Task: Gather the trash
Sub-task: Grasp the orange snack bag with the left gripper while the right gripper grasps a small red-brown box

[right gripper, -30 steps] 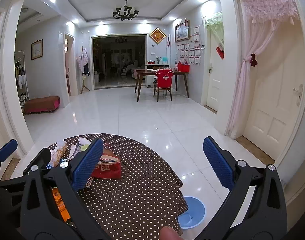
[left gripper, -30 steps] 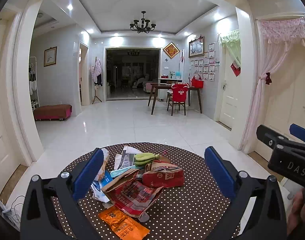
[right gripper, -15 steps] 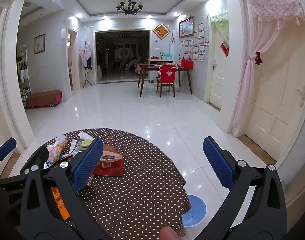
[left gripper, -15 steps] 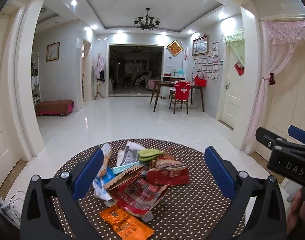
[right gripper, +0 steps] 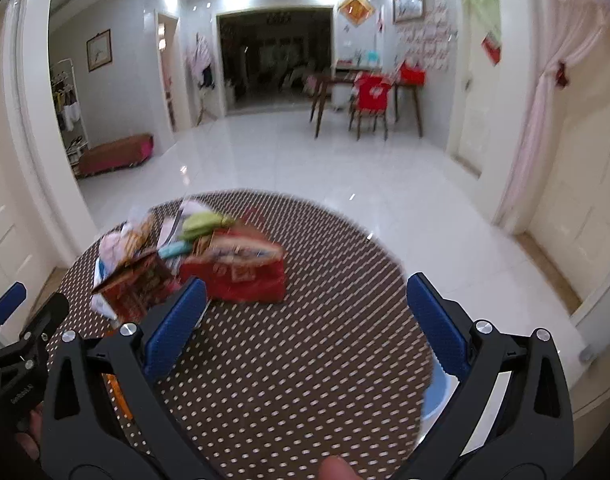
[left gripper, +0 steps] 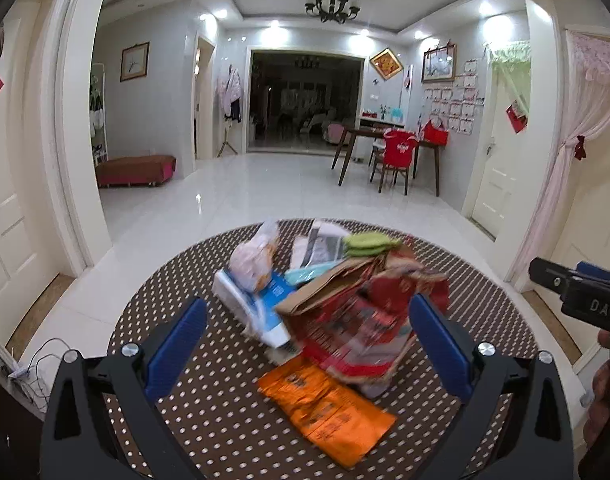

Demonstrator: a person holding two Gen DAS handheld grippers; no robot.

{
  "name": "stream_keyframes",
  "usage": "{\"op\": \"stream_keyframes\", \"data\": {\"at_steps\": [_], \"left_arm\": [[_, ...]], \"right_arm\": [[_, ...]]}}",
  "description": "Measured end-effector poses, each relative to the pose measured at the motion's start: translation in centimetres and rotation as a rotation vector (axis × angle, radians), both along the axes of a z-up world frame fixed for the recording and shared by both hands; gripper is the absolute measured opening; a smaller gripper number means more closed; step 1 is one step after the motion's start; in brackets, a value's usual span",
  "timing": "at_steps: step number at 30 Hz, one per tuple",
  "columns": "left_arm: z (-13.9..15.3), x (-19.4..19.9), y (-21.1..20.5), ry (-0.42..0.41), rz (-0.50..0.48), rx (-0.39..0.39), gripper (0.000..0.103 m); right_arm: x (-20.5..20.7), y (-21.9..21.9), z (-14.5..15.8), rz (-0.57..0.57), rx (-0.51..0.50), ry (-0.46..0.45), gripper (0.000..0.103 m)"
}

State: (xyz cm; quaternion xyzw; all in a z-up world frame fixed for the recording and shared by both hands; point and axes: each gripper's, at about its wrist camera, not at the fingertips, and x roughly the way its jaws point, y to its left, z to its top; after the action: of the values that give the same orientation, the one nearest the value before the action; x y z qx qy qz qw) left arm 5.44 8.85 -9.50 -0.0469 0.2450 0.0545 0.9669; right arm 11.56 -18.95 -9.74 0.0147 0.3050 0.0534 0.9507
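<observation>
Left claw (left gripper: 309,340) spread above trash pile (left gripper: 337,300), table edge (right gripper: 405,280) (right) bare

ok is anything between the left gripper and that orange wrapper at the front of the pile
Nothing visible. The flat orange plastic wrapper lies on the brown polka-dot tablecloth, nearest the open left gripper, with only bare cloth in front of it. The crumpled red printed packet overlaps its far edge, behind it.

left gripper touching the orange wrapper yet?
Apart. Left wrist view: the open left gripper hangs above the orange wrapper, dotted tablecloth showing between both fingers and it.
</observation>
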Motion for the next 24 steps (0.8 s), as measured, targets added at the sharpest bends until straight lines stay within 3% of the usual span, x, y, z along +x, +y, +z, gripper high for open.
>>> {"op": "stream_keyframes", "data": {"at_steps": [11,14,15,16,18,21,24], "left_arm": [[-4.0,-0.4,2.6,0.125,0.045,0.009,0.099],[-4.7,-0.1,3.0,0.158,0.04,0.01,0.099],[-4.8,0.0,3.1,0.167,0.04,0.012,0.099],[-4.9,0.2,3.1,0.174,0.036,0.014,0.099],[-5.4,0.6,2.8,0.202,0.019,0.015,0.099],[-6.0,1.5,1.8,0.237,0.001,0.038,0.099],[-6.6,2.6,1.1,0.272,0.001,0.076,0.099]], "right_arm": [[3.1,4.8,-4.7,0.236,0.17,0.192,0.097],[4.4,6.4,-5.6,0.284,0.216,0.242,0.08],[4.8,7.0,-6.0,0.3,0.226,0.263,0.064],[5.0,7.4,-6.2,0.31,0.233,0.274,0.038],[5.6,7.8,-7.0,0.319,0.253,0.312,0.018],[5.2,6.6,-6.7,0.329,0.327,0.303,0.011],[3.9,4.6,-5.4,0.305,0.329,0.255,0.006]]}}
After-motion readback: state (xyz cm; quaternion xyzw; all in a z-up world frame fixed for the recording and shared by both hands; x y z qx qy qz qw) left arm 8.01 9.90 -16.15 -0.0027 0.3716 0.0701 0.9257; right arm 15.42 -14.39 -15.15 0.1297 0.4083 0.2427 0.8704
